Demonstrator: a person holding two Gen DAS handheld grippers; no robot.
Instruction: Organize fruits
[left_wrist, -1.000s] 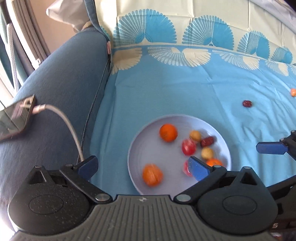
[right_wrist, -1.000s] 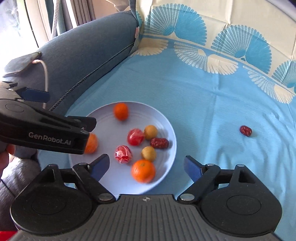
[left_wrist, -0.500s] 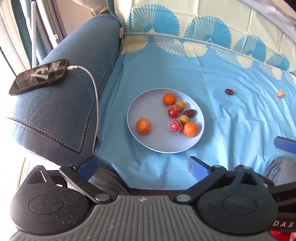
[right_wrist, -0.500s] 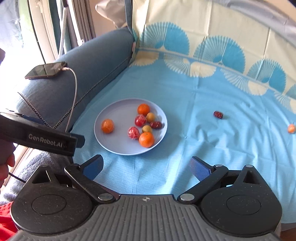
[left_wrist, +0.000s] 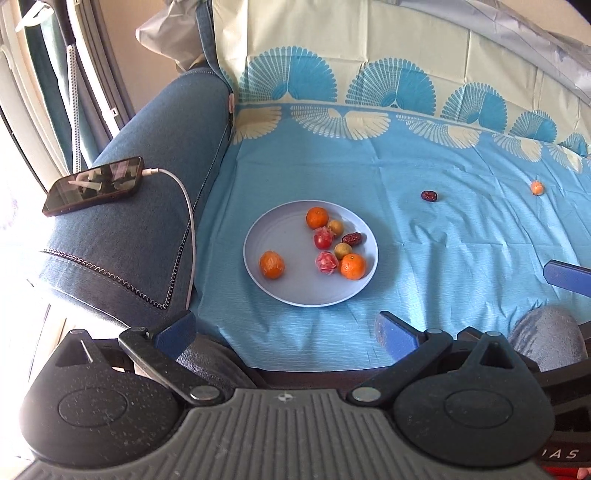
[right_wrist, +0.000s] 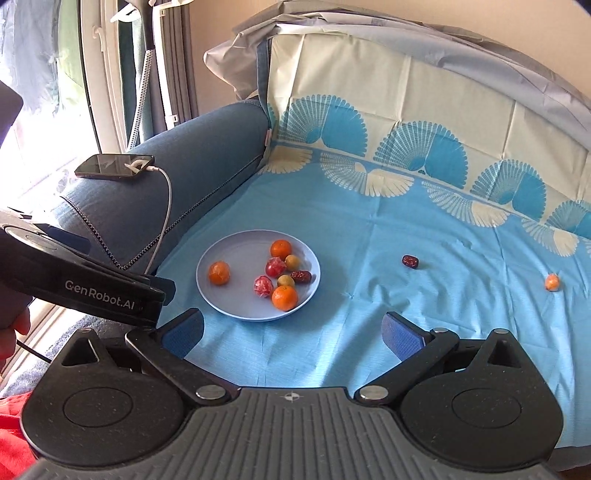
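Holding both tongs above the near edge of the sofa seat, I have nothing between either pair. My left tongs stand wide apart and empty; my right tongs are still opening, almost fully spread, with only blue cloth showing between the pads.

The plate sits toward eleven o'clock from my right tongs and already carries three oranges, two red wrapped fruits, two small yellow-green ones and one date. Two pieces lie loose on the cloth: a dark red date toward one o'clock, and a small orange further out toward two o'clock, well apart from the plate.

Both strays lie to the right of the plate, so I judge my right hand the nearer one for them. The loose date's long axis runs roughly from nine to three, so I would close across its short width.
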